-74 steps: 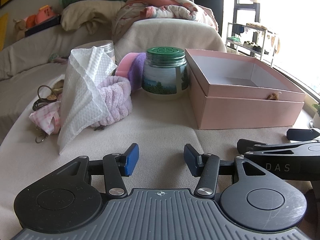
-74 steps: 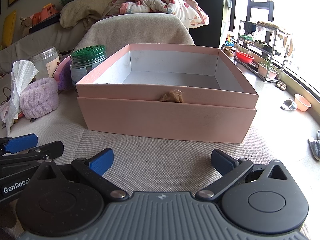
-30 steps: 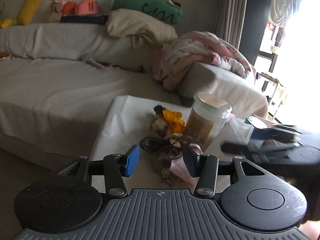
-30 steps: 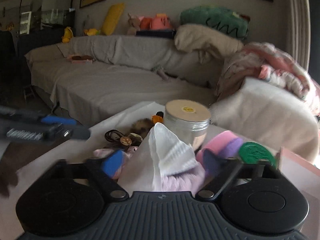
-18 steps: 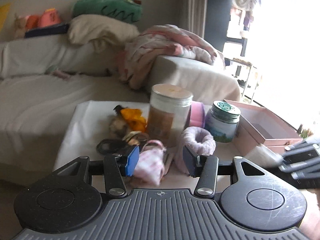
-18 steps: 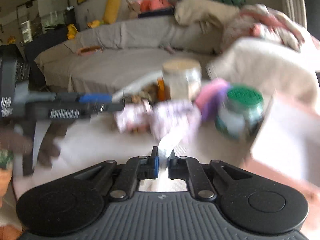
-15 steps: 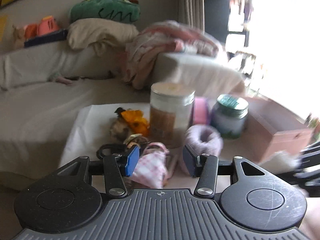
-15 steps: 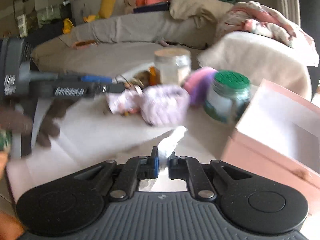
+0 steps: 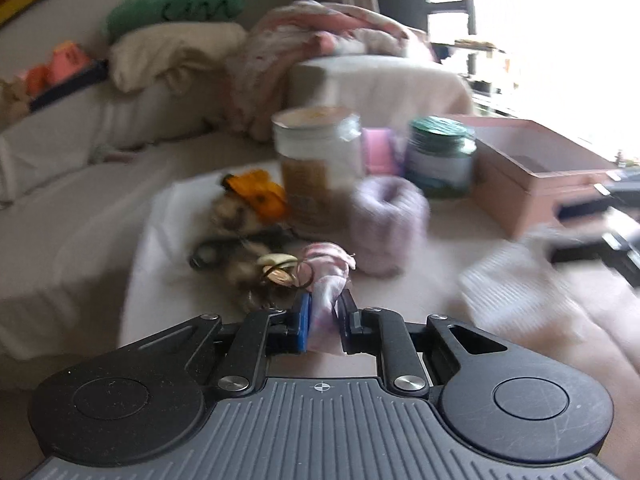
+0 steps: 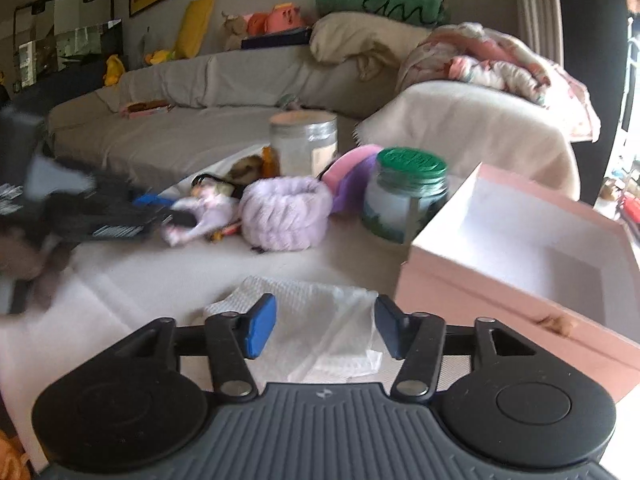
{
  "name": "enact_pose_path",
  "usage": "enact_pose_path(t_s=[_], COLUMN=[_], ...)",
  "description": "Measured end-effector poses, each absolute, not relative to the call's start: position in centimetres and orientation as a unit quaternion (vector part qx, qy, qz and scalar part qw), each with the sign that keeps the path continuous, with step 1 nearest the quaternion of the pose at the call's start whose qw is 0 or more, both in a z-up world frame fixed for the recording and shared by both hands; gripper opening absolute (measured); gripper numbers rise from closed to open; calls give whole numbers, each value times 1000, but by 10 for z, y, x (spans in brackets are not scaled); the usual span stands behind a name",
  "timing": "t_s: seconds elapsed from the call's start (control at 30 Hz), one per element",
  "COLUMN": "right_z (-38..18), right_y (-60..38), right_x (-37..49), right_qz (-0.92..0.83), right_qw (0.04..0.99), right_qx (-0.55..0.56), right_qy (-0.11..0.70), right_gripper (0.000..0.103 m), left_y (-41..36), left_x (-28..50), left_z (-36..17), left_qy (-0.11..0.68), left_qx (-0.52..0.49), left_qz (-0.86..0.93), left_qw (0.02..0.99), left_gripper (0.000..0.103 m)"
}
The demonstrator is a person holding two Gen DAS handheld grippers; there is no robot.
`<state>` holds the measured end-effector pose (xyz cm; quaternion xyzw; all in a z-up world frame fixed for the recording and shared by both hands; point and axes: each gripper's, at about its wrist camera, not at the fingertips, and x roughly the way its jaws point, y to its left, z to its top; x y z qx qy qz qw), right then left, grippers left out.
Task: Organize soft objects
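The left gripper (image 9: 323, 326) pinched a pink checked cloth pouch (image 9: 326, 280), while the right gripper (image 10: 325, 330) hung spread above the white tissue (image 10: 316, 320).

pink-and-white checked pouch (image 9: 326, 276); lilac fluffy headband (image 10: 286, 212); white dimpled paper towel (image 10: 316, 328); pale pink box (image 10: 516, 300), white inside; jar with dark green lid (image 10: 408, 196); clear jar with cream lid (image 10: 304, 142); blue finger pads (image 10: 260, 330).

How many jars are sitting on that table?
2. A clear jar with a pale lid stands toward the back, and a green-lidded jar stands beside the pink box. Clutter may hide others.
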<state>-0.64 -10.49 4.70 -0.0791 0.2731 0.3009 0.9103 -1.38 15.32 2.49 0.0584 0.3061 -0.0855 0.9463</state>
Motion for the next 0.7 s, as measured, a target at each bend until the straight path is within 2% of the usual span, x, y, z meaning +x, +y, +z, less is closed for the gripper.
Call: enact_pose_path(t_s=[0.17, 0.23, 0.47, 0.57, 0.7], right_z=[55, 54, 46, 44, 39], right_y=[-106, -102, -91, -91, -90], right_x=[-6, -5, -12, -13, -10], right_qz=[312, 320, 341, 342, 340], right_qw=[912, 908, 894, 893, 891], right_qx=[-79, -81, -92, -89, -74], right_qy=[253, 260, 275, 279, 292], right_gripper=[66, 66, 66, 66, 66], left_y=[149, 146, 156, 163, 174], left_x=[-40, -47, -65, -60, -23], left_z=[20, 20, 50, 69, 61], left_qy=[349, 357, 301, 274, 317], left_qx=[35, 35, -27, -38, -100], left_qz=[-178, -204, -296, -245, -130], left_qw=[919, 911, 906, 929, 934], left_gripper=[18, 27, 27, 28, 27])
